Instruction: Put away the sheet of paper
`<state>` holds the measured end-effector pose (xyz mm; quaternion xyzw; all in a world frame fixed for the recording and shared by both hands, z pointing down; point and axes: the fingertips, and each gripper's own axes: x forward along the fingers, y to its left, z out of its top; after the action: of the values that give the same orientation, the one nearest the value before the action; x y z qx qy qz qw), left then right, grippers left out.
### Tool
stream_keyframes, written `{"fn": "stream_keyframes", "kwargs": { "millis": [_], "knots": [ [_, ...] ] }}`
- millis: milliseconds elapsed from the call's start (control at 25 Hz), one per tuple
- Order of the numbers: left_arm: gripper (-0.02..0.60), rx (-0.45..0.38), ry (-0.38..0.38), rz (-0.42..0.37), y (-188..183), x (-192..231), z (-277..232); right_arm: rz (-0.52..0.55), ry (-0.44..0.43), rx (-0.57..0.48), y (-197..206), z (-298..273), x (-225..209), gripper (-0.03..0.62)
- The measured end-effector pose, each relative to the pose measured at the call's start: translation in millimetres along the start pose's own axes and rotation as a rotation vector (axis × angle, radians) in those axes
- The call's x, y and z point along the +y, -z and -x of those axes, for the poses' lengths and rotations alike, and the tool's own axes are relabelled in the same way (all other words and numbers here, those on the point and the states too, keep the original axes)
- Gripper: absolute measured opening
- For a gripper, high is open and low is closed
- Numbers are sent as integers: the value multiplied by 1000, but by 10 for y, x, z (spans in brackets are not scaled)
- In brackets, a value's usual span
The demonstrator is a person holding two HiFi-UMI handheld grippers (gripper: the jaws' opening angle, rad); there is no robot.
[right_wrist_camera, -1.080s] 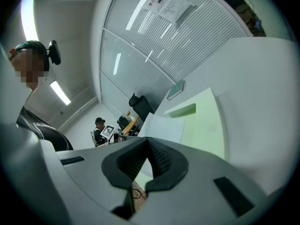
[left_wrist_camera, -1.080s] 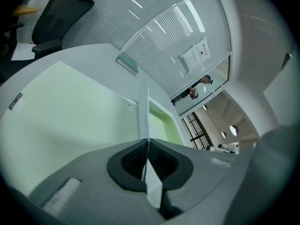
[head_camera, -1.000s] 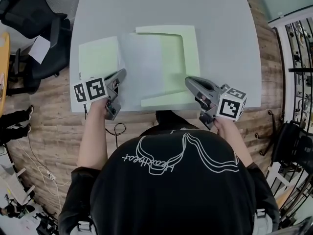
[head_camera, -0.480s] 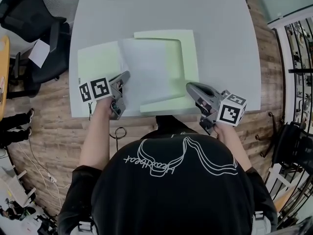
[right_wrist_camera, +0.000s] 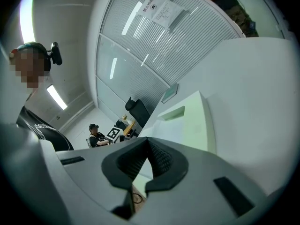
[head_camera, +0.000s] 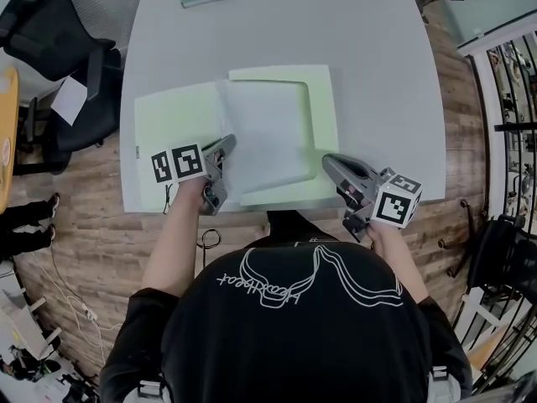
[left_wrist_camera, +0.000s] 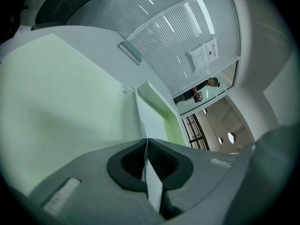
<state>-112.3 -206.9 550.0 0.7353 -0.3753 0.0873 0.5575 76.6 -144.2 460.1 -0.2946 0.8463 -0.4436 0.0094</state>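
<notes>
Found sheet of paper (head_camera: 264, 133) lying on open green folder (head_camera: 172, 116) by worktop's (head_camera: 319, 23) near edge. Noted left hand-held gripper (head_camera: 228, 143) clamped on its left edge; right hand-held gripper (head_camera: 329, 162) closed, apparently empty. Judged sheet light, limp, easily creased: best held by an edge.

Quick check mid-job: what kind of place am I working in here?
Most likely an office or lab workroom: a white table, a black office chair beside it, and a striped glass partition with a notice posted on it.
</notes>
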Motion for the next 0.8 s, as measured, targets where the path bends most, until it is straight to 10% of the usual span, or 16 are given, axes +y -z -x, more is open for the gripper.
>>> {"fn": "stream_keyframes", "kwargs": {
  "millis": [800],
  "knots": [
    [12, 80, 39, -51, 127, -260, -395, -32, 28, -40, -32, 205, -199, 11]
  ]
}}
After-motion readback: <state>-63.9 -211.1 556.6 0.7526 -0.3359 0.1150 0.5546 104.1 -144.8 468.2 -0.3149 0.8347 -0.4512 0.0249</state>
